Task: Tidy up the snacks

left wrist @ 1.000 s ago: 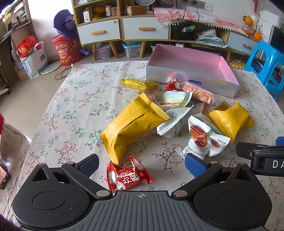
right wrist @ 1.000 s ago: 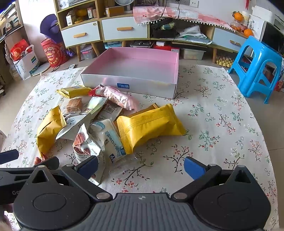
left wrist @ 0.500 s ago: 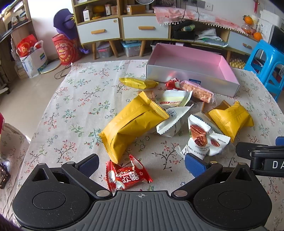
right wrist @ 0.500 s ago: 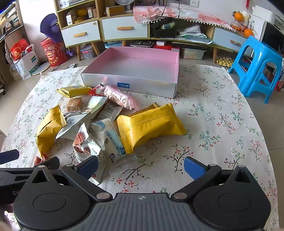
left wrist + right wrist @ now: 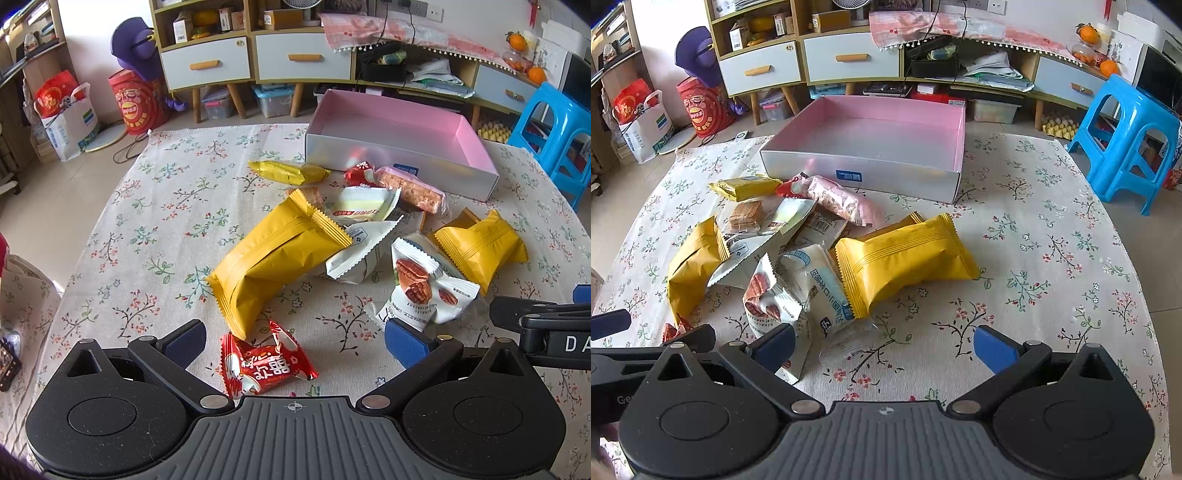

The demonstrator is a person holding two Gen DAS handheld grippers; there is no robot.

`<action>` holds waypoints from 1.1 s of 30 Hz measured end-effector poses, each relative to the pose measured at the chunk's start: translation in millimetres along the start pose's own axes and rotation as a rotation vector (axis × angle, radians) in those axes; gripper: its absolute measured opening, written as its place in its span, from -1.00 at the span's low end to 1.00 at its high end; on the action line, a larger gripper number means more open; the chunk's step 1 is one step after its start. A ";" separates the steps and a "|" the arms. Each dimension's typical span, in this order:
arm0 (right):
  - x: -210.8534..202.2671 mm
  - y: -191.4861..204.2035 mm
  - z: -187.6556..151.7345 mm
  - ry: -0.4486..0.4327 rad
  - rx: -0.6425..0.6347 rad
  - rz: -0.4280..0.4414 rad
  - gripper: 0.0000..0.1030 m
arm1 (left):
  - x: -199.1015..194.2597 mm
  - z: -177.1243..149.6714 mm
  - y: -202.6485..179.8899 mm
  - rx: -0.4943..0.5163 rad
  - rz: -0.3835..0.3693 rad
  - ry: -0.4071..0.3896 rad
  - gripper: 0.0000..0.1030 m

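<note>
Step in hand: I judged this to be the very start of sorting; the pink box (image 5: 871, 129) stood with nothing in it that I could see, and every snack lay loose on the floral tablecloth (image 5: 1052, 240).
My left claw (image 5: 293, 341): it was spread wide and held nothing, low over the near edge of the pile, with the red candy packet (image 5: 264, 363) lying between its blue pads (image 5: 404, 341).
My right claw (image 5: 884, 345): also spread wide and empty, hovering near the table; the clear end of a white-and-blue packet (image 5: 820, 288) lay just ahead of it.
Where the snacks were: heaped between my claws and the box, a big yellow pack (image 5: 275, 258) on my left side, a second yellow pack (image 5: 905, 258) nearer my right, a white pecan packet (image 5: 424, 291) between them, and a pink-wrapped bar (image 5: 836, 197) and a slim yellow bar (image 5: 746, 186) just in front of the box wall.
Next move, left: I reckoned it called for dropping the last bit and closing on the red candy (small, crinkly, likely to slide on the cloth).
Next move, right: the second yellow pack looked the easiest first pick, puffy and free on top, then a carry over the near wall into the box.
Risk: overlapping wrappers could drag a neighbour along.
</note>
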State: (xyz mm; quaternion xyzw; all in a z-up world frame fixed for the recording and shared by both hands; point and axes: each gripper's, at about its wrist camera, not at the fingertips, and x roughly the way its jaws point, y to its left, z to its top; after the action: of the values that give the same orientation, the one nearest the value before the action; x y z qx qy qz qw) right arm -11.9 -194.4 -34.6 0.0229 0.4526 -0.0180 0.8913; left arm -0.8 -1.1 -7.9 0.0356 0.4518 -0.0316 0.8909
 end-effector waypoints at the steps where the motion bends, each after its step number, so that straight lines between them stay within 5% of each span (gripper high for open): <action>1: 0.2 0.1 -0.2 0.000 0.000 0.000 0.81 | 0.0 0.0 -0.1 0.000 0.001 0.000 1.00; 25: 0.7 0.5 0.0 0.003 -0.001 0.000 0.81 | 0.6 0.4 0.7 -0.005 0.001 0.000 1.00; 33: 4.3 -4.2 9.1 0.027 0.017 0.059 0.81 | -3.6 17.2 15.2 -0.012 -0.010 -0.019 1.00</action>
State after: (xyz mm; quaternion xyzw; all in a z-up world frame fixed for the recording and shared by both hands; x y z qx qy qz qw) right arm -2.3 -199.2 -32.8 0.0438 0.4637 0.0047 0.8849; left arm 12.3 12.5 5.7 0.0275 0.4436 -0.0339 0.8952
